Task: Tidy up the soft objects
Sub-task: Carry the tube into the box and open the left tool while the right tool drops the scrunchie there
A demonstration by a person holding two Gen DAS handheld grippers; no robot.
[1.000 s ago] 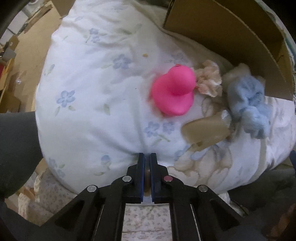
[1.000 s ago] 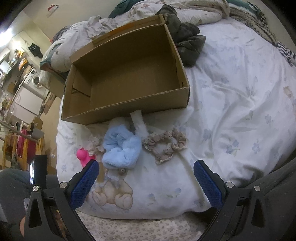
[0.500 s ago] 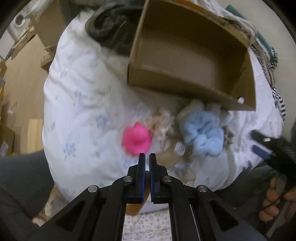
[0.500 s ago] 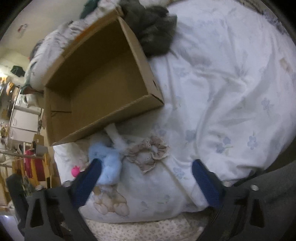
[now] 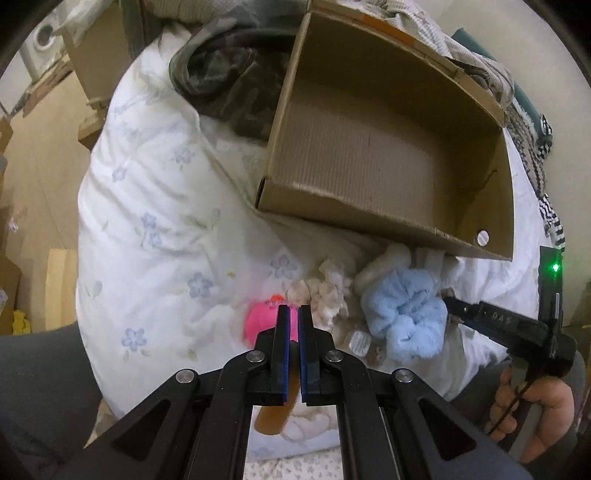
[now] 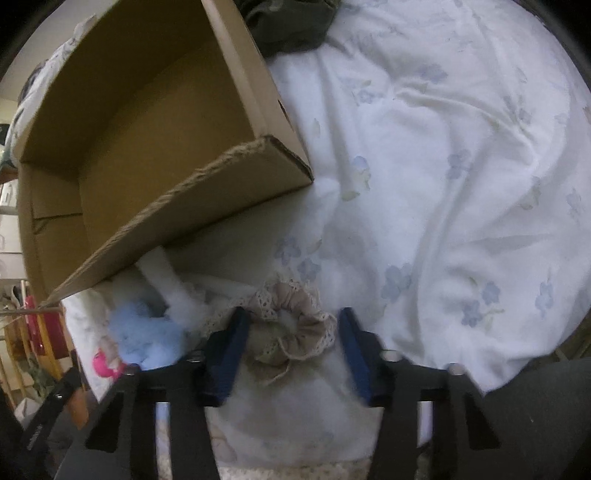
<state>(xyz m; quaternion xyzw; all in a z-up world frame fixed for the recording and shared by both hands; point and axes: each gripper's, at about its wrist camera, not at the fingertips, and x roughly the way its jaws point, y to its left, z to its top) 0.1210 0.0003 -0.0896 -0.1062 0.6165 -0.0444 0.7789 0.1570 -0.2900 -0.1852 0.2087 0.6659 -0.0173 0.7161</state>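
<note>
Closing the wide right tongs squarely on the scrunchie looked best, left tongs narrow, empty.

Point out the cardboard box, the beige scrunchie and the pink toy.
Box [image 5: 373, 162], left wrist view, inside floor.
Scrunchie [image 6: 306, 332], right wrist view, fabric ring's right side.
Pink toy [image 5: 260, 321], left wrist view, left side of body.

The pink toy is half hidden behind the fingers of the left hand-held gripper, and in the right wrist view only a sliver of it shows. The cardboard box covers the far ends of the white plush pieces. The beige scrunchie is motion-blurred. The dark garment is cut off by the top edge.
</note>
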